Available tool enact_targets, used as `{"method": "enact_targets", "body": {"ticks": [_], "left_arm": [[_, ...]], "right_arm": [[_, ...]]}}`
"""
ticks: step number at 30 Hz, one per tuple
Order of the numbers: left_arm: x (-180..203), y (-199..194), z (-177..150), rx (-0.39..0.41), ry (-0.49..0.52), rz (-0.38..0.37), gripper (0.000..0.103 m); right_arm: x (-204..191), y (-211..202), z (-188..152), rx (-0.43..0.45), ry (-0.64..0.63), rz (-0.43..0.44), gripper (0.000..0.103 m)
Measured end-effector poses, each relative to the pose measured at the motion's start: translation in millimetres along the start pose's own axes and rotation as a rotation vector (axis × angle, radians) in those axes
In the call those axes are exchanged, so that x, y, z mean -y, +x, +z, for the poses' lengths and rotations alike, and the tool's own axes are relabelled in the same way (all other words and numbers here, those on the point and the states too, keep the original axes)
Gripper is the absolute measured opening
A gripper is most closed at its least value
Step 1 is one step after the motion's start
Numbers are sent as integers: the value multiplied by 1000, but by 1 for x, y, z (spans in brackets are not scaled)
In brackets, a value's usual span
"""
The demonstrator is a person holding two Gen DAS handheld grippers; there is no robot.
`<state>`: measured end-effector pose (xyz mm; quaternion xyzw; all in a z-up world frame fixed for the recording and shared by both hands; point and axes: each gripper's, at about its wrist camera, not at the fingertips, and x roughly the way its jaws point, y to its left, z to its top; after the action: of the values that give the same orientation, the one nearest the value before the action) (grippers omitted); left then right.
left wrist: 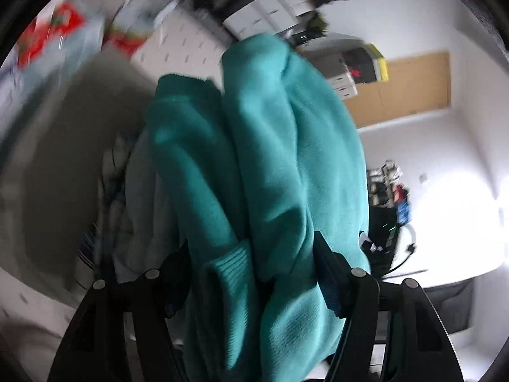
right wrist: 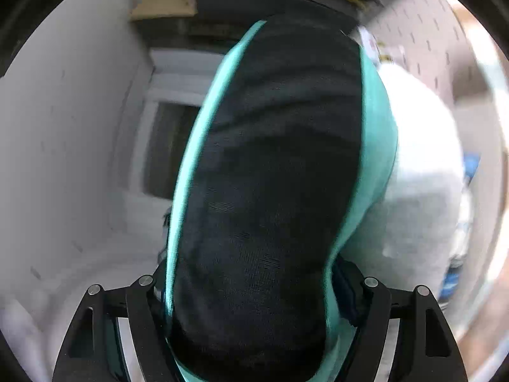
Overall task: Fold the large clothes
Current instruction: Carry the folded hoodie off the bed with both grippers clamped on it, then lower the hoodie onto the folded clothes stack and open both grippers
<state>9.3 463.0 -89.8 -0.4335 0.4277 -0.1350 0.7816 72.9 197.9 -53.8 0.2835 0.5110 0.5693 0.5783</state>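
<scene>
Both grippers carry the teal sweater (left wrist: 264,159) bunched in mid-air: left gripper (left wrist: 254,273) and right gripper (right wrist: 251,289) each pinch thick folds. Next, it probably needs spreading flat beside the grey garment (right wrist: 423,165).

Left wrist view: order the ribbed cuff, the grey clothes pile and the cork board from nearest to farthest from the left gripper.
1. Ribbed cuff, between the left gripper fingers.
2. Grey clothes pile, just beyond, left.
3. Cork board, far wall, upper right.
</scene>
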Motion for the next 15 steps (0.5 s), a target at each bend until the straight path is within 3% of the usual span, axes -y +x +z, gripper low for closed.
{"method": "enact_targets", "body": {"ticks": [4,5,8,10,12,15], "left_arm": [[5,-26,0,41,44,85,63],[6,-27,-3,67,43,135,62],[14,-60,-12,208,68,280,62],[30,-89,-30,277,126,276,62],[57,-92,-47,333,232,231,63],[100,-58,-70,326,417,257,63]], "right_arm": [[-19,-13,0,-53,-75,-126,78],[-23,-20,1,-60,-104,-159,78],[-33,-36,-2,-57,-171,-267,78],[-37,-34,-6,-63,-204,-314,77],[-50,-35,-15,-71,-271,-352,76],[-79,-25,-22,-34,-396,-442,76]]}}
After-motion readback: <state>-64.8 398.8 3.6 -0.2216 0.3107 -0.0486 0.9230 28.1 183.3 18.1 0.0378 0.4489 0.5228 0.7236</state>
